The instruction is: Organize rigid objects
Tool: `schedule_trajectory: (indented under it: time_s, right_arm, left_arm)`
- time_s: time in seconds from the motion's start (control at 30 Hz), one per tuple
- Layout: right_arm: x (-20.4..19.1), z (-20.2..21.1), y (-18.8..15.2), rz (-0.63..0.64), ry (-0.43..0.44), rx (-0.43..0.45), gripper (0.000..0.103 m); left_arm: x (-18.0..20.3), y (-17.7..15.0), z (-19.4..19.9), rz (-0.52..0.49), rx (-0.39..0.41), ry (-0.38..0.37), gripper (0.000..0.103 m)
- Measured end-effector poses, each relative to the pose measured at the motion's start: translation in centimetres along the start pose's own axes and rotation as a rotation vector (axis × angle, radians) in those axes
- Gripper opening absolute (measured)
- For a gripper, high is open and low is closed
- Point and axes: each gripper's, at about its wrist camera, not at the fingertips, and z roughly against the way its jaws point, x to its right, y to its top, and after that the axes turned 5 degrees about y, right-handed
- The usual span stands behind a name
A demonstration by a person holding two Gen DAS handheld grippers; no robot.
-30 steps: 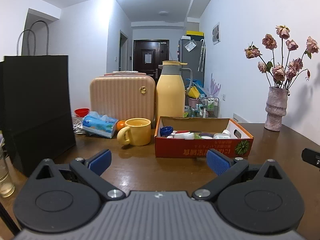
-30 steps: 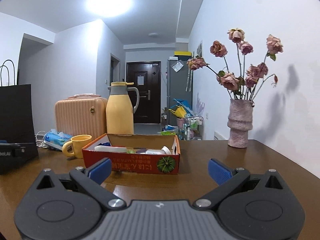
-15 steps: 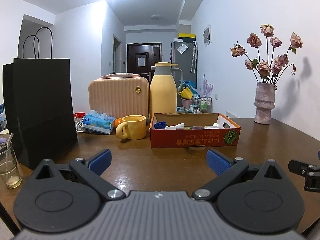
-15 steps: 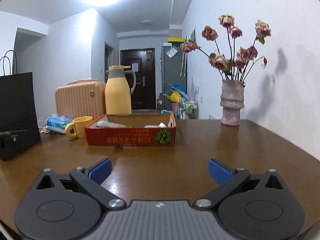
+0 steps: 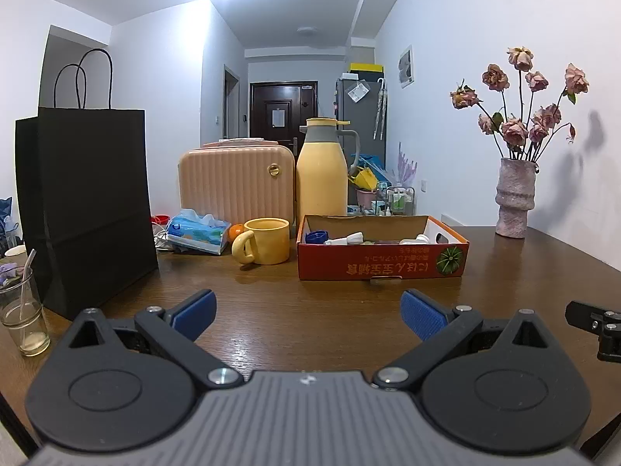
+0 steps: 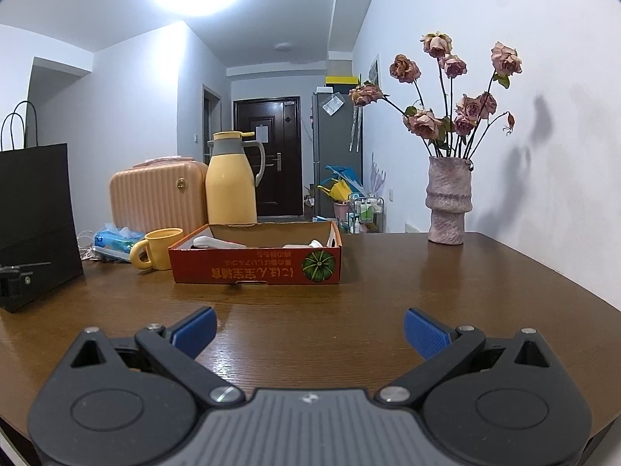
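Observation:
A red cardboard box stands on the brown table and holds a blue cap, white bottles and other small items. My left gripper is open and empty, low over the table, well short of the box. My right gripper is open and empty too, also short of the box. The right gripper's edge shows at the far right of the left wrist view. The left gripper's edge shows at the far left of the right wrist view.
A yellow mug, tissue pack, orange, peach case and yellow thermos stand behind the box. A black paper bag and a glass are left. A flower vase is right.
Both grippers have drawn back from the box and it now looks smaller and farther off. Both stayed open and empty.

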Motion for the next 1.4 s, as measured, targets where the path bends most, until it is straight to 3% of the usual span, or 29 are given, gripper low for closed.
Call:
schedule_trajectory:
  time_s: [1.4]
  right_arm:
    - [-0.56, 0.21, -0.08, 0.013, 0.004, -0.001, 0.103]
  left_arm:
    - [-0.03, 0.06, 0.1, -0.005, -0.002, -0.009, 0.103]
